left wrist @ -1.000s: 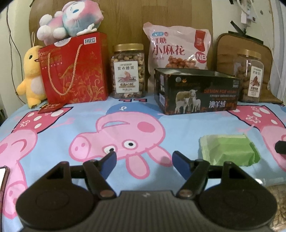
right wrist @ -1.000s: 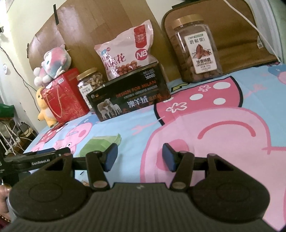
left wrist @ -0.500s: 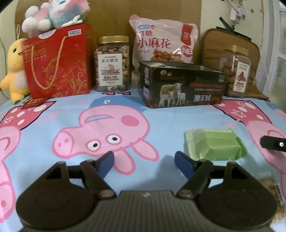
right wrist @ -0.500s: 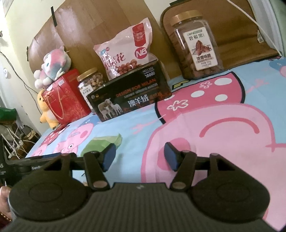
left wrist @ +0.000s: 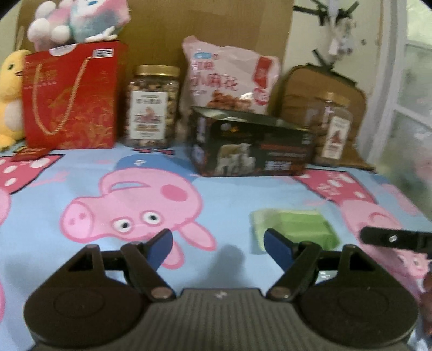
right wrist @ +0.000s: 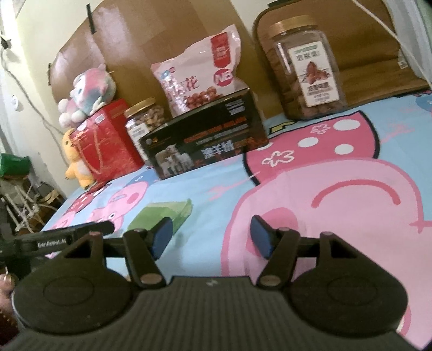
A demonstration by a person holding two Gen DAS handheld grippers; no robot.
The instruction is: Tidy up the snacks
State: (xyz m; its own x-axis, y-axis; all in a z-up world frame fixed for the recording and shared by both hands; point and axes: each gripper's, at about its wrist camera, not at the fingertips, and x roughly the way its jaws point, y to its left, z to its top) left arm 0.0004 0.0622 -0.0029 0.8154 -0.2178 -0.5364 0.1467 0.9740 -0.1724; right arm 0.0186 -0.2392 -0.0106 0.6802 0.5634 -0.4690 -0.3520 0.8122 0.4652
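Observation:
A green snack packet [left wrist: 297, 226] lies flat on the pig-print sheet, just ahead and right of my open, empty left gripper [left wrist: 218, 247]. It also shows in the right wrist view [right wrist: 162, 214], left of my open, empty right gripper [right wrist: 210, 236]. At the back stand a black open box [left wrist: 251, 143], a pink snack bag [left wrist: 229, 78], a nut jar [left wrist: 152, 110], a second jar [right wrist: 305, 67] and a red gift bag [left wrist: 70, 97].
Plush toys [left wrist: 78, 19] sit on and beside the red bag. A brown headboard [right wrist: 162, 35] and cushion back the row. The bed's left edge [right wrist: 62, 205] drops to cluttered floor. The right gripper's finger [left wrist: 394, 239] shows at right in the left wrist view.
The left gripper has swung right and moved forward, so the green packet sits closer to its right finger. The right gripper has edged forward and left toward the packet. Both stay open.

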